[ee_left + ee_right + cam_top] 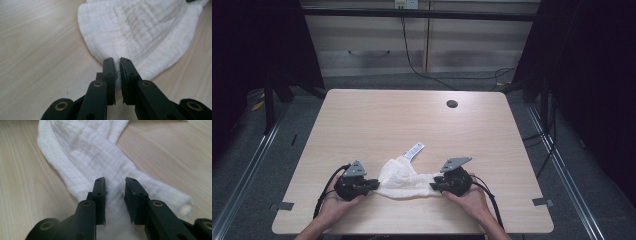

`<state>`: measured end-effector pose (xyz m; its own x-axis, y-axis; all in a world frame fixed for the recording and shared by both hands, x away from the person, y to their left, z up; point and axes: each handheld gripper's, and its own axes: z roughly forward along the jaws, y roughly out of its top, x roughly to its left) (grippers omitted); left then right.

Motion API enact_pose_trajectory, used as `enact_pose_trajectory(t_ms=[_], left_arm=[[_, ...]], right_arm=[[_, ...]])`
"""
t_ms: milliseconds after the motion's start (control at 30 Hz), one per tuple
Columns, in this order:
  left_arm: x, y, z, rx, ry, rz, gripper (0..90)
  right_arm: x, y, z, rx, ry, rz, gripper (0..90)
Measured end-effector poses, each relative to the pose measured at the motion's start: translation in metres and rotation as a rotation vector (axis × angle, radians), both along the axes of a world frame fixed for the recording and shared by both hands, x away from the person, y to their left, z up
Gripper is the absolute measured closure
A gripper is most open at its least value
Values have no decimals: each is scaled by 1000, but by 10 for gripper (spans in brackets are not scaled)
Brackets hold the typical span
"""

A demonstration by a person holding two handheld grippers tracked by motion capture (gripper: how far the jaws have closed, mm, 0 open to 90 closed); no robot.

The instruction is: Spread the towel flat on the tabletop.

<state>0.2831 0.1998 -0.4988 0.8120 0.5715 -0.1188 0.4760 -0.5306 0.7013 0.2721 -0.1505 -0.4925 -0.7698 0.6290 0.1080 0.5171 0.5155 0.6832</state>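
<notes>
Cloth: a white crinkled cloth [404, 182] lies bunched at about 6 o'clock on the table, stretched between my two grippers, its label tag [414, 150] pointing toward 1 o'clock.
Left gripper [117, 61]: fingers nearly together, pinching a thin fold of the cloth's edge.
Right gripper [115, 182]: fingers part-way open, the cloth's narrow end lying between them; I see no pad pressing on it.
Risk, right end: I judge that if I pull now, this end slides free, since nothing clamps it.
Risk, left end: so little fabric is caught that a tug might strip it out.
Table [412, 115]: pale wood grain, bare, a cable hole [452, 104] near 1 o'clock.
Room: dark curtains at both sides, grey floor, cables [412, 60] trailing behind.
</notes>
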Motion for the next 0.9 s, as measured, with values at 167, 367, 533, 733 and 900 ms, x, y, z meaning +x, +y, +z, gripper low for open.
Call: enact_pose_trajectory(t_ms=[167, 367, 533, 733, 900], left_arm=[[-9, 1, 1, 6, 11, -10, 816], [-17, 9, 3, -25, 46, 8, 706], [-5, 16, 17, -126, 24, 41, 637], [36, 0, 27, -119, 4, 64, 639], [57, -10, 11, -114, 42, 75, 621]], right_arm=[[-11, -22, 4, 3, -7, -42, 678], [-13, -41, 10, 51, -22, -97, 680], [-9, -48, 18, 91, -49, -124, 684], [0, -45, 18, 102, -54, -127, 680], [1, -45, 16, 99, -53, -124, 673]])
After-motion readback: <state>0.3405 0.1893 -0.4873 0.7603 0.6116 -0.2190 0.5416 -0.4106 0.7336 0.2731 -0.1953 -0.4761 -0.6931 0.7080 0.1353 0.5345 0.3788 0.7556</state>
